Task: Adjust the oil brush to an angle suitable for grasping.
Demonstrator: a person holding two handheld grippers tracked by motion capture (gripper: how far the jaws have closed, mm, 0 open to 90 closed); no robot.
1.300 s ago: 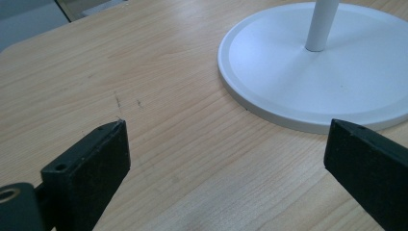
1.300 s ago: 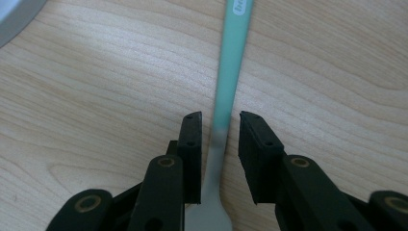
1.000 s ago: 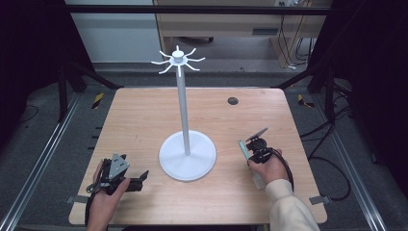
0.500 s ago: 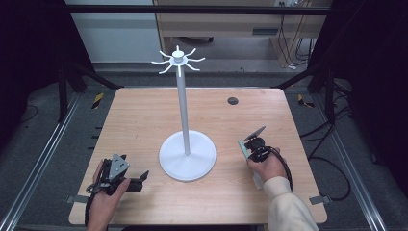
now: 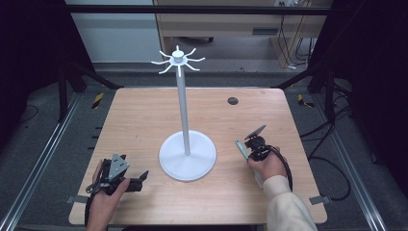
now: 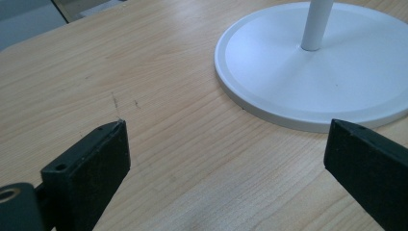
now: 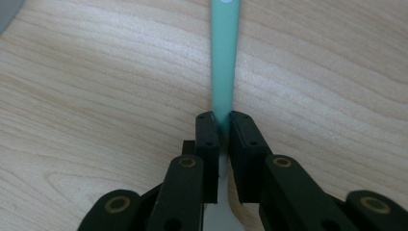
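A white stand rises from a round base (image 5: pixel 187 155) at the table's middle, with a thin pole (image 5: pixel 182 108) and a crown of hooks (image 5: pixel 177 60) on top. Right of the base, my right gripper (image 5: pixel 247 152) is shut on a thin pale-green strip (image 5: pixel 240 147) that points away over the wood. In the right gripper view the strip (image 7: pixel 225 53) runs straight up from between the closed jaws of my right gripper (image 7: pixel 221 118). At the front left, my left gripper (image 5: pixel 140 180) stands wide open and holds nothing. In the left gripper view my left gripper (image 6: pixel 226 144) faces the base (image 6: pixel 337 77).
A small dark round grommet (image 5: pixel 233 101) sits in the wooden tabletop (image 5: pixel 139 115) at the back right. Metal rails (image 5: pixel 43 159) run along the floor on both sides of the table. A cable (image 5: pixel 288 168) trails from the right gripper.
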